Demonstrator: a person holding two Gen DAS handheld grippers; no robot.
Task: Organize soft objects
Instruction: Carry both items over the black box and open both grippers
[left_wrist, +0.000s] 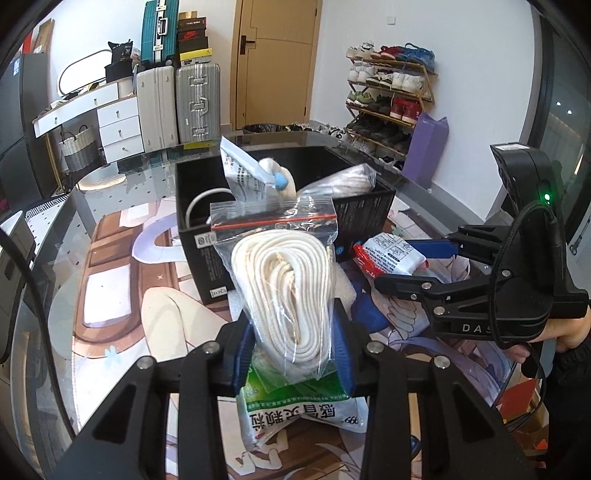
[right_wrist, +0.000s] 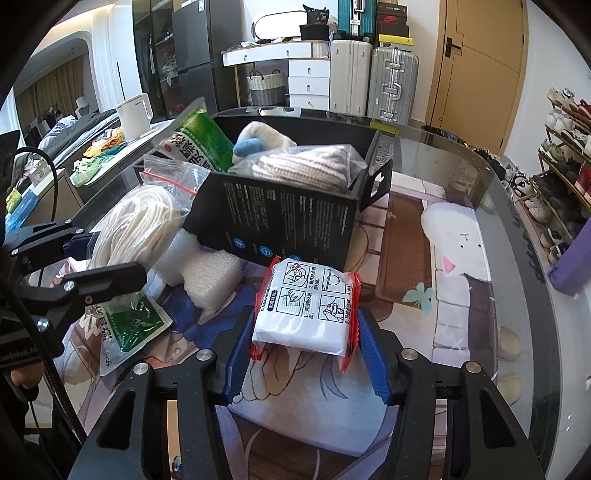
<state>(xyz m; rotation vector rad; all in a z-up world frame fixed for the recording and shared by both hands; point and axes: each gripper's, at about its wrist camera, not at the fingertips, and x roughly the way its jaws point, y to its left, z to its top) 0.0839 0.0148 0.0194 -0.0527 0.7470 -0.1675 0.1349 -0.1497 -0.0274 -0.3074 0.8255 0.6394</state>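
My left gripper (left_wrist: 293, 350) is shut on a clear zip bag of coiled white rope (left_wrist: 284, 280), held upright in front of the black box (left_wrist: 280, 254). The bag also shows in the right wrist view (right_wrist: 136, 225). My right gripper (right_wrist: 308, 350) is shut on a white packet with red edges (right_wrist: 306, 306), held just above the mat; it also shows in the left wrist view (left_wrist: 388, 254). The black box (right_wrist: 280, 225) holds a green-and-white pouch (right_wrist: 195, 144), a plush toy (right_wrist: 258, 138) and a bagged striped cloth (right_wrist: 299, 166).
A second green-and-white pouch (left_wrist: 295, 406) lies on the printed mat (right_wrist: 458, 295) under the left gripper. A white foam block (right_wrist: 207, 269) sits beside the box. The glass table edge (right_wrist: 524, 236) curves on the right. Suitcases and a shoe rack stand behind.
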